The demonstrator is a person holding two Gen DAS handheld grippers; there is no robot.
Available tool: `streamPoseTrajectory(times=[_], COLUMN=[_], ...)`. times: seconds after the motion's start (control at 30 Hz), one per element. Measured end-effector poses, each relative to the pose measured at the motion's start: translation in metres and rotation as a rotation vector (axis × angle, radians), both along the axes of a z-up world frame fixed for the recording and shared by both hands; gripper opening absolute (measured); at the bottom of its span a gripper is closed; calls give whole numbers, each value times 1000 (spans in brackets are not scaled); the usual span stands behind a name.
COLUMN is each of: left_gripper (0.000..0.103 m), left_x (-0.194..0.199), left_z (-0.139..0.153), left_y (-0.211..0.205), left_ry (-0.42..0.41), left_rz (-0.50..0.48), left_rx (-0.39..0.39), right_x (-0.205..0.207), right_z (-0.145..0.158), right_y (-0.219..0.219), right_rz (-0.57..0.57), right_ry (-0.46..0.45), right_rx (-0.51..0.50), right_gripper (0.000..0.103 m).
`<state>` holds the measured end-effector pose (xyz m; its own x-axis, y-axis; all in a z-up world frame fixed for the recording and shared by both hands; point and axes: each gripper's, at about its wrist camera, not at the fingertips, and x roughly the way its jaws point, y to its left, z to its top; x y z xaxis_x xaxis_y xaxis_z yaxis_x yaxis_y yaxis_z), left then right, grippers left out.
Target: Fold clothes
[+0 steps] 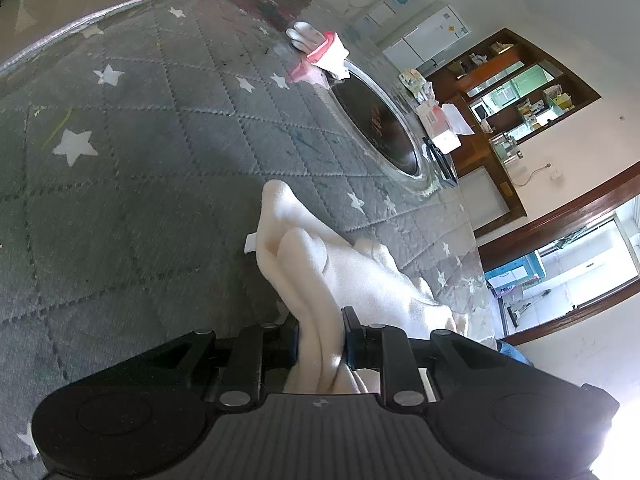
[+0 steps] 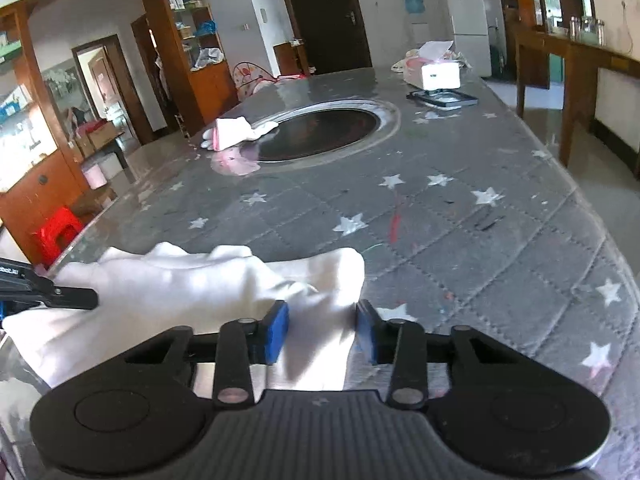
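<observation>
Progress check, fold clothes. The white fleece garment (image 2: pixel 192 280) lay bunched at the near edge of the tabletop (image 2: pixel 440 216), part of it hanging over that edge toward the camera. It was rumpled, with several thick layers heaped together and no flat fold or squared edge to be seen.

Left gripper (image 1: pixel 320 340): jaws pinching a thick wad of the garment (image 1: pixel 352 276), cloth filling the gap from pad to pad.

Right gripper (image 2: pixel 322 330): jaws spread part way, with a flap of the same cloth lying between the blue pads; the view was blurred, and I could not see the pads pressing on it, so I judged no grip there.

A small white-and-pink item (image 2: pixel 234 134), possibly a glove or sock, lay well apart at the far left edge, beside the round dark inset (image 2: pixel 320 132); its state I could not tell.

Judgement: early stage. The garment needed spreading flat before any fold could be made.
</observation>
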<state>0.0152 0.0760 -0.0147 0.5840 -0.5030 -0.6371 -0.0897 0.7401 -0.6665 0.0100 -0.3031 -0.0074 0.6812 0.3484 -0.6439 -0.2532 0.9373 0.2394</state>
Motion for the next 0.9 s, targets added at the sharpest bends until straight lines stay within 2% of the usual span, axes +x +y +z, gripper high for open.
streamPoseTrajectory(times=[0.1,0.2,0.4,0.9], left_gripper=[22,22,19,16], left_x=[1,2,4,25], left_z=[2,7,25,73], left_y=[-2,-9,-20,-89], left_ry=[-9,-18,-68,-198], left_rz=[-3,-25,-71,-207], left_rx=[18,68,105,159], right_x=[-1,-8,-26,-45], right_z=[1,8,36,100], right_y=[-2,-3,-6,-39], right_rz=[4,4,13,-87], right_ry=[14,-11,-98,-264], right_rx=[46,77,103,21], right_gripper=[11,10,10,9])
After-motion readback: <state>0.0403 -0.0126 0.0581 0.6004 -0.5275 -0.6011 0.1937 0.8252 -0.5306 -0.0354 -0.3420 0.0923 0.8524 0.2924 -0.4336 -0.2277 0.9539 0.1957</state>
